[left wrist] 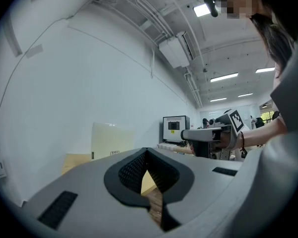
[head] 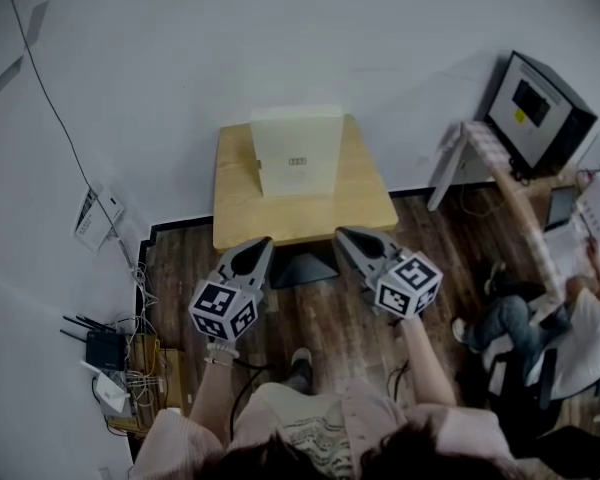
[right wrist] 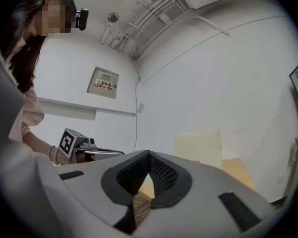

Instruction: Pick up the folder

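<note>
Left tongs (head: 262, 245): clenched, with nothing between the jaws. Only floor and a corner of the desk show through the gap behind the closed tips. They are held level and point at the desk, tips by its near edge in the head view.

Right tongs (head: 346, 236): clenched likewise and empty. They are level, just right of the left pair and roughly parallel to it.

Folder (head: 298, 154): pale cream, with a small label low on its face. It stands upright at the far side of the desk against the wall, ahead of both tongs and between their lines. Neither pair touches it.

Progress, as judged: no part of the pick-up is done, and this is the approach at most. What remains is to open a pair, close it on the folder's edge and lift the folder clear.

Desk (head: 365, 206): small, with a light wood top, rounded corners and a dark base. It is bare apart from the folder.

Room, left of the tongs: a thin cable (head: 50, 98) runs down the white wall (head: 280, 38). A black router (head: 105, 348) sits among tangled wires at floor level.

Below the tongs: dark wood-plank floor (head: 330, 313).

Right of the tongs: a white panel (head: 448, 168) leans on the wall. Beyond it are a dark monitor (head: 535, 108) and a seated person (head: 540, 318) with papers.

Overhead, in the left gripper view: exposed pipes, strip lights and an air-conditioning unit (left wrist: 174, 51).
</note>
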A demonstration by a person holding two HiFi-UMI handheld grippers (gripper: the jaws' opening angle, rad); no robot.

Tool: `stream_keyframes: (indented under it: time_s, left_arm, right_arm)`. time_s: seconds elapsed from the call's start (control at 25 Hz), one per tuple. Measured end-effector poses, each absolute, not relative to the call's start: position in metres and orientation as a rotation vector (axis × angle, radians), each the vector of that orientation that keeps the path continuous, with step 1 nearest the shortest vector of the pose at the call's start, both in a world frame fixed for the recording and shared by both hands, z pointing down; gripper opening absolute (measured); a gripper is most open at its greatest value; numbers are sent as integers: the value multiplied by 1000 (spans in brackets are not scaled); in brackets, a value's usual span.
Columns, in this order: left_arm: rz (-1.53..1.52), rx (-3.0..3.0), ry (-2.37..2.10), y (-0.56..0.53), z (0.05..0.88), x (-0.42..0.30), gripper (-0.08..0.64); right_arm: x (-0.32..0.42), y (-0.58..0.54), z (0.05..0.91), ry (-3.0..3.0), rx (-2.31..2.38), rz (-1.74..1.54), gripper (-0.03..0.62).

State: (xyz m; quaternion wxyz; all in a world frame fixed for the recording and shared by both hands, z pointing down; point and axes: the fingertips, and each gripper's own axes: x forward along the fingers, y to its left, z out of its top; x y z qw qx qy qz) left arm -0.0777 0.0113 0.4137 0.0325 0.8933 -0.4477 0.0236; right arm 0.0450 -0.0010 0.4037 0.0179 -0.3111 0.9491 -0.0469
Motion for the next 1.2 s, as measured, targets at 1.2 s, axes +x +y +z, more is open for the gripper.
stream_keyframes:
  time_s: [1.2]
  left_arm:
    - [83,2706,-1305,-121,451,-115,-5]
  right_arm:
    - [29,-133,431,2875,-1114,-221,-2]
